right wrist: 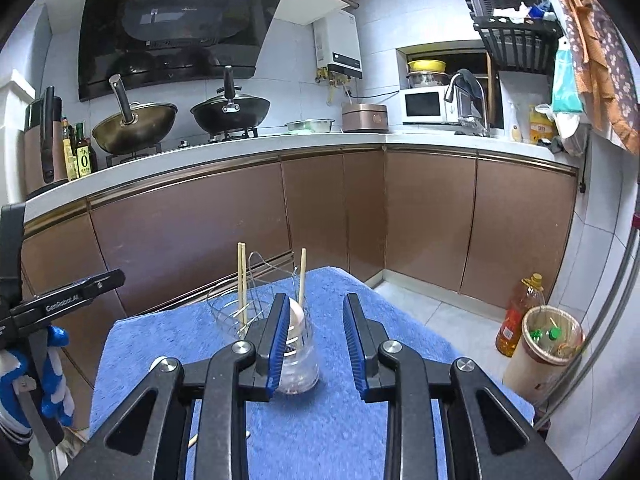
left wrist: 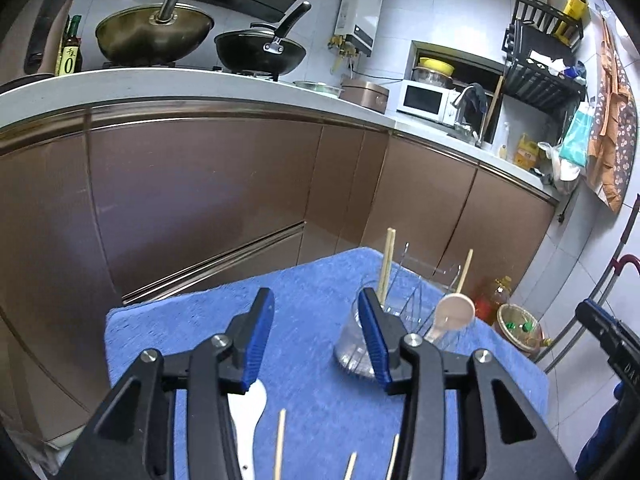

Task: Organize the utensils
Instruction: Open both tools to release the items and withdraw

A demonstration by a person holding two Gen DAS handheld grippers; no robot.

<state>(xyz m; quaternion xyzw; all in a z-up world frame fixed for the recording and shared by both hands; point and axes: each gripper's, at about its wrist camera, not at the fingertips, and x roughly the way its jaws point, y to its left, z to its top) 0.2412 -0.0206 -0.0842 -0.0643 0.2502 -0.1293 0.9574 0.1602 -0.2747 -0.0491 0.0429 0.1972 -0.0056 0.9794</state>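
The left claw [left wrist: 316, 304] hangs above the blue towel-covered worktop [left wrist: 304, 292] with its blue-padded jaws well apart and nothing between them. Below it, toward 6 o'clock in the left wrist view, a flat white plastic rice paddle [left wrist: 248, 420] lies on the towel, partly hidden by the left finger, and three loose pale wooden chopsticks [left wrist: 280, 444] lie just to its right. At about 1 o'clock from that claw stand two clear glass cups in a thin wire holder [left wrist: 404, 276]: the nearer clear cup [left wrist: 352, 344] holds a pair of upright wooden chopsticks [left wrist: 386, 264], and the neighbouring cup holds a pale pink plastic spoon [left wrist: 454, 312], bowl up, with a single chopstick beside it.

The right claw [right wrist: 316, 320] is partly open and also empty. In its own view the clear cup with the pink spoon [right wrist: 298, 312] stands just behind its left finger, at 11 o'clock, and the upright chopstick pair [right wrist: 241, 280] stands further left. The left tool, and a blue-and-white gloved hand [right wrist: 56, 372], show at 9 o'clock.
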